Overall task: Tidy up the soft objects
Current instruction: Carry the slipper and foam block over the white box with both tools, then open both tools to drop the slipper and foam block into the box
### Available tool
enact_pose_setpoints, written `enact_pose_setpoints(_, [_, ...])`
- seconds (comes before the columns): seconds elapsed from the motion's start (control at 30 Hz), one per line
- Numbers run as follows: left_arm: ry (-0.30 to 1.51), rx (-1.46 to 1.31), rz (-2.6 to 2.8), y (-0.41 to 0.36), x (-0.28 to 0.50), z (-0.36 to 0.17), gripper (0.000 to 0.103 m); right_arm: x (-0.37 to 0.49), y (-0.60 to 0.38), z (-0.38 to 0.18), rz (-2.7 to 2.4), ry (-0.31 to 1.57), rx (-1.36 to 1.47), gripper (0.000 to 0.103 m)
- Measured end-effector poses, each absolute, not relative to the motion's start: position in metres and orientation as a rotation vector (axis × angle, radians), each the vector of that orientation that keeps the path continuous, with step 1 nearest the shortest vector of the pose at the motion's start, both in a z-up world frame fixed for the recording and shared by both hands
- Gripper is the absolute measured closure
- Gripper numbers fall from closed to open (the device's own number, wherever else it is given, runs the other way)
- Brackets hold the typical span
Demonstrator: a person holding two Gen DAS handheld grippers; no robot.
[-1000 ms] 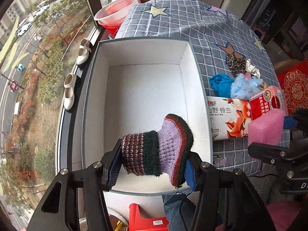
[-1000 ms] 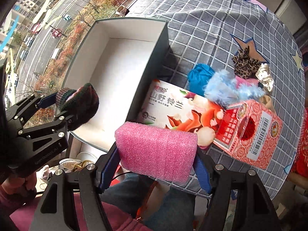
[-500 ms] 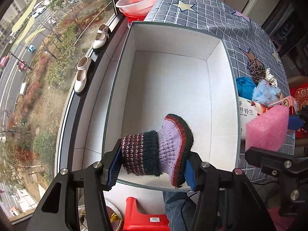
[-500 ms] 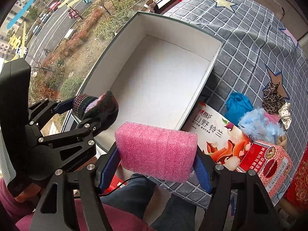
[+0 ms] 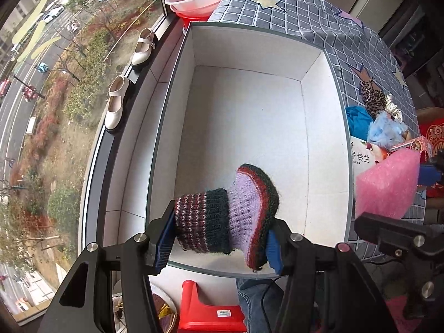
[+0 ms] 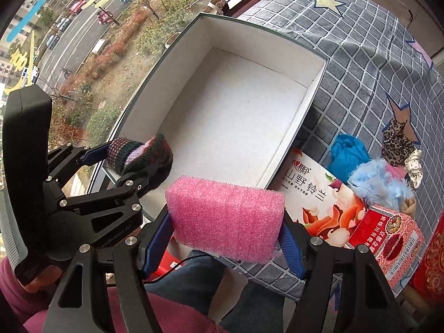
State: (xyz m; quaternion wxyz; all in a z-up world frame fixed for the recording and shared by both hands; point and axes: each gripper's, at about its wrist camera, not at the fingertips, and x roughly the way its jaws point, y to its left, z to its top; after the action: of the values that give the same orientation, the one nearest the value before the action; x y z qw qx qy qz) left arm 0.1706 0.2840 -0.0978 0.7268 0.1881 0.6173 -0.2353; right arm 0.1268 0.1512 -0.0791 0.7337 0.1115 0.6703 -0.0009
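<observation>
My left gripper [image 5: 219,245] is shut on a knitted bootie [image 5: 226,216], purple with dark red and green stripes, held over the near end of a big white open box [image 5: 249,127]. In the right wrist view that bootie [image 6: 138,158] hangs at the box's [image 6: 236,105] near left corner. My right gripper [image 6: 224,242] is shut on a pink foam sponge [image 6: 224,219], held above the table's near edge, just right of the box's near corner. The sponge [image 5: 385,186] shows at the right of the left wrist view too. The box has nothing inside.
Right of the box on the grey checked tablecloth [image 6: 360,55] lie a flat printed packet [image 6: 313,202], a red carton [image 6: 388,238], a blue cloth [image 6: 347,152], a light-blue fluffy item [image 6: 380,180] and a leopard scrunchie [image 6: 396,144]. White shoes [image 5: 116,102] stand on the window sill. A red stool [image 5: 211,310] and a person's legs are below.
Both grippers have shifted left toward the box, each keeping its hold. The bootie now hangs over the box's near end, and the sponge is closer to the box corner.
</observation>
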Motion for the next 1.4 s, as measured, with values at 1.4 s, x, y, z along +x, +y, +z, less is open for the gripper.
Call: enact_pose_setpoints(1.4, [1.337, 0.407, -0.495, 0.29, 0.171, -0.096, 0.021, 0.139, 0.16, -0.078, 0.053, 1.431, 0.26, 0.001])
